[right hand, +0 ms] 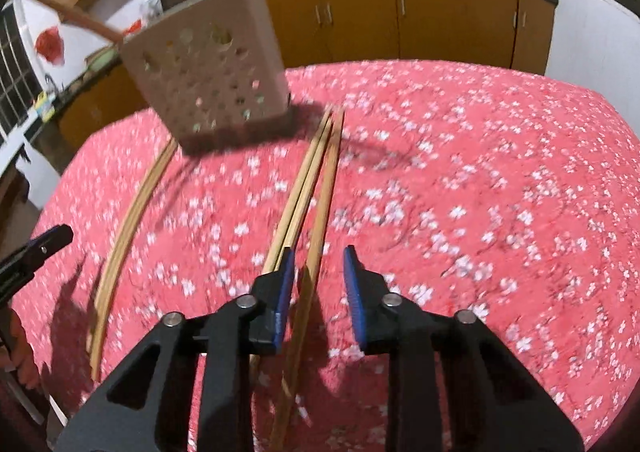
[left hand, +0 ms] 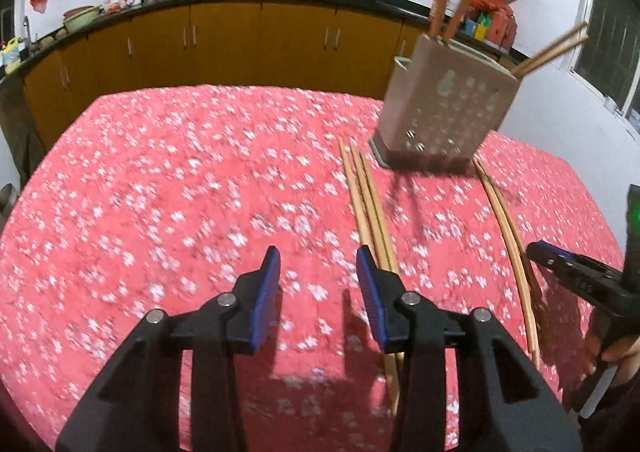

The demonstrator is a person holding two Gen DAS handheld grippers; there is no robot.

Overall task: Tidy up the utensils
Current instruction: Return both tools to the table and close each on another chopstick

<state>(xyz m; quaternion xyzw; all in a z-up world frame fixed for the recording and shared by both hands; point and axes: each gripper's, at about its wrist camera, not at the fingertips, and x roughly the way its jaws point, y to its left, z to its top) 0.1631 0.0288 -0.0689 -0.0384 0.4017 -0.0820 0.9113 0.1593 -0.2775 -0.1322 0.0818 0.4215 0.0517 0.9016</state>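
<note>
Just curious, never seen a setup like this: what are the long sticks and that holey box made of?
The chopsticks look like bamboo or wood: pale tan, matte. The perforated utensil holder seems to be grey-beige plastic, smooth-walled with punched round holes; blur leaves this uncertain.

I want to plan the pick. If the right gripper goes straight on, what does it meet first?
Probably the single chopstick between the open jaws of the right gripper, lying on the tablecloth; depth is unclear.

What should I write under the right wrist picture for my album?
Open right gripper over chopsticks on a pink flowered tablecloth, near the holder.
</note>
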